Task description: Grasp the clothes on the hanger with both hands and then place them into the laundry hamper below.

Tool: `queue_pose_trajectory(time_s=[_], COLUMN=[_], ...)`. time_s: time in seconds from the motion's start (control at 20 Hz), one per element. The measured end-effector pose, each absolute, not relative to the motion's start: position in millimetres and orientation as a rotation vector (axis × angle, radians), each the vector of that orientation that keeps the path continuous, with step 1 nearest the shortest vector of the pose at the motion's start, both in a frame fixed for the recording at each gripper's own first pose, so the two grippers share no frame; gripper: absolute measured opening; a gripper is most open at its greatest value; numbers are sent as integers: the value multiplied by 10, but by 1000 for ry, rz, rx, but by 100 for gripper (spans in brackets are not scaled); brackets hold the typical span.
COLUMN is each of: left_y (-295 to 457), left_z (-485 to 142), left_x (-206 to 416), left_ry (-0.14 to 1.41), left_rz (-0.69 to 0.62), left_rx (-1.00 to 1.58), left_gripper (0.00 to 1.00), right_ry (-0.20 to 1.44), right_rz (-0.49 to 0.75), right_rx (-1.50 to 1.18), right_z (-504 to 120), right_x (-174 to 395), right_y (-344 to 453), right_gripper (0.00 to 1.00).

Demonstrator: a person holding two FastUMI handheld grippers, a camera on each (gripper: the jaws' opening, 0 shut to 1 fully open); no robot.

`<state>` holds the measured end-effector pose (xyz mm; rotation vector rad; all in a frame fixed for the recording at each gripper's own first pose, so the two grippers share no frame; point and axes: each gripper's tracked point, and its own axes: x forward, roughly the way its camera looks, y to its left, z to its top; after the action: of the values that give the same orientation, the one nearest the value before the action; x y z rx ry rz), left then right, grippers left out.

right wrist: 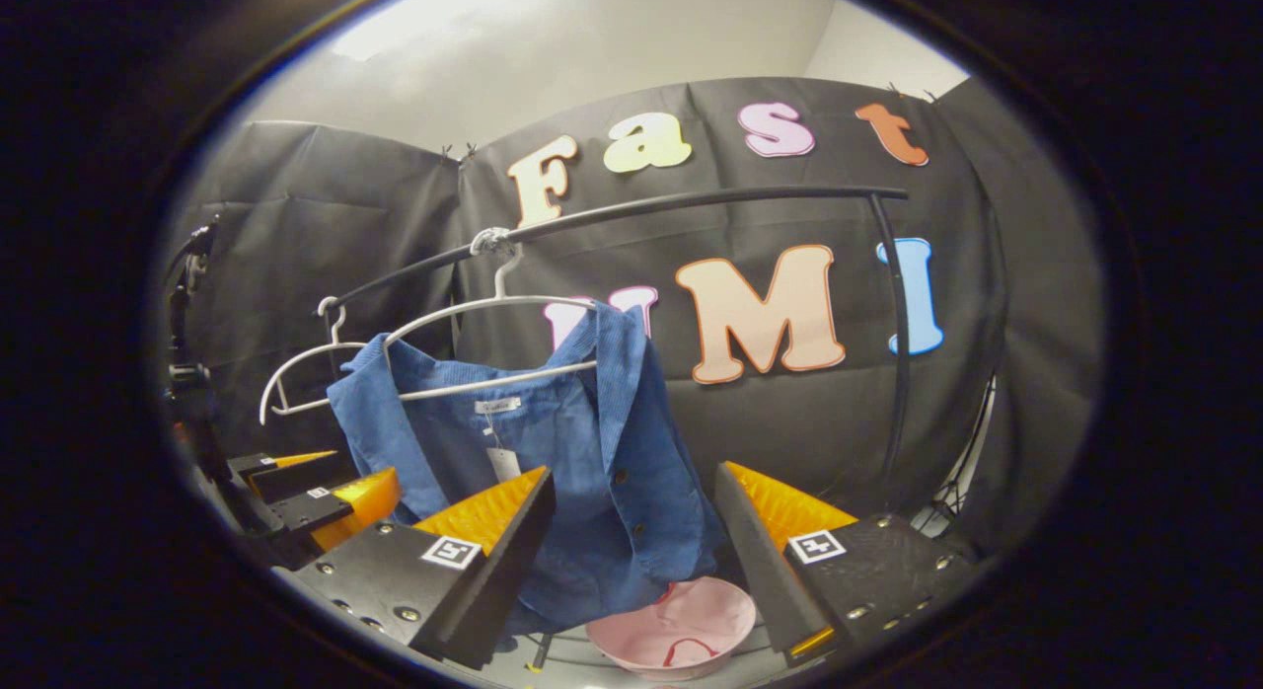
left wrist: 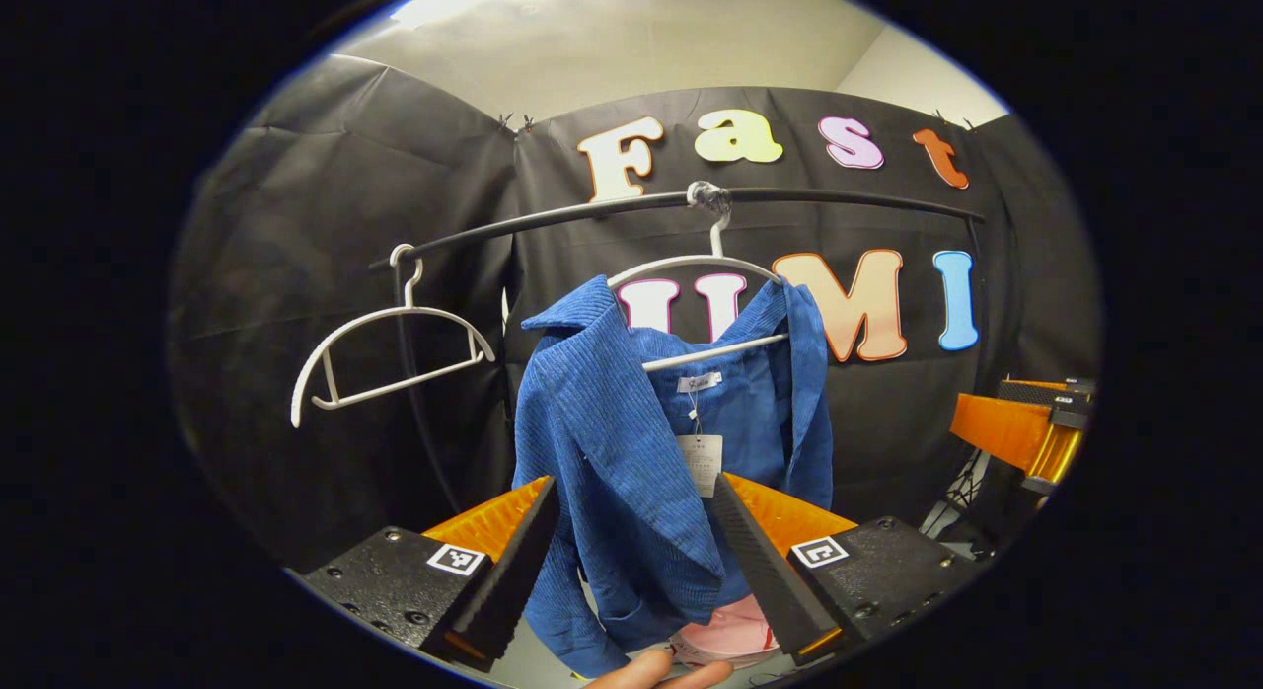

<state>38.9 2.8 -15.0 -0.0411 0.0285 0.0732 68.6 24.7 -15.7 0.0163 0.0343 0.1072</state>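
Note:
A blue corduroy shirt (left wrist: 631, 442) hangs half slipped on a white hanger (left wrist: 691, 269) from the black rail (left wrist: 592, 210). My left gripper (left wrist: 636, 561) is open, its fingers either side of the shirt's lower front, not pressing on it. In the right gripper view the same shirt (right wrist: 592, 472) hangs left of centre on its hanger (right wrist: 493, 304). My right gripper (right wrist: 631, 561) stands open with the shirt's right hem between and beyond its fingers. The pink hamper (right wrist: 676, 630) sits below the shirt, also seen as the hamper (left wrist: 730, 635) under the cloth.
An empty white hanger (left wrist: 385, 358) hangs on the rail's left end. The rail's upright post (right wrist: 898, 344) stands to the right. The other gripper (right wrist: 306, 497) shows at the left edge, the right one (left wrist: 1026, 427) at the far right. A fingertip (left wrist: 656, 671) shows at the bottom.

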Motion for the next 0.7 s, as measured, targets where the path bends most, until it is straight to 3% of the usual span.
queue_pose_trajectory(time_s=[0.5,0.55,0.6,0.65,0.7], left_y=[114,143,177,220,241], left_z=[-164,-169,-185,-203,-222], left_x=[811,846,872,919,960], left_ry=[31,31,33,36,42], left_rz=[166,181,203,226,244], left_rx=[-30,-29,-26,-25,-19], left_gripper=[100,96,100,96,100], right_ry=[79,76,74,83,103], right_rz=[199,211,221,226,232], right_rx=[-29,-34,-39,-36,-12], right_z=[-310,-305,-297,-310,-319], right_x=[1323,1384,1455,1544,1618], right_y=[500,524,548,553,572], right_gripper=[96,98,98,96,97])
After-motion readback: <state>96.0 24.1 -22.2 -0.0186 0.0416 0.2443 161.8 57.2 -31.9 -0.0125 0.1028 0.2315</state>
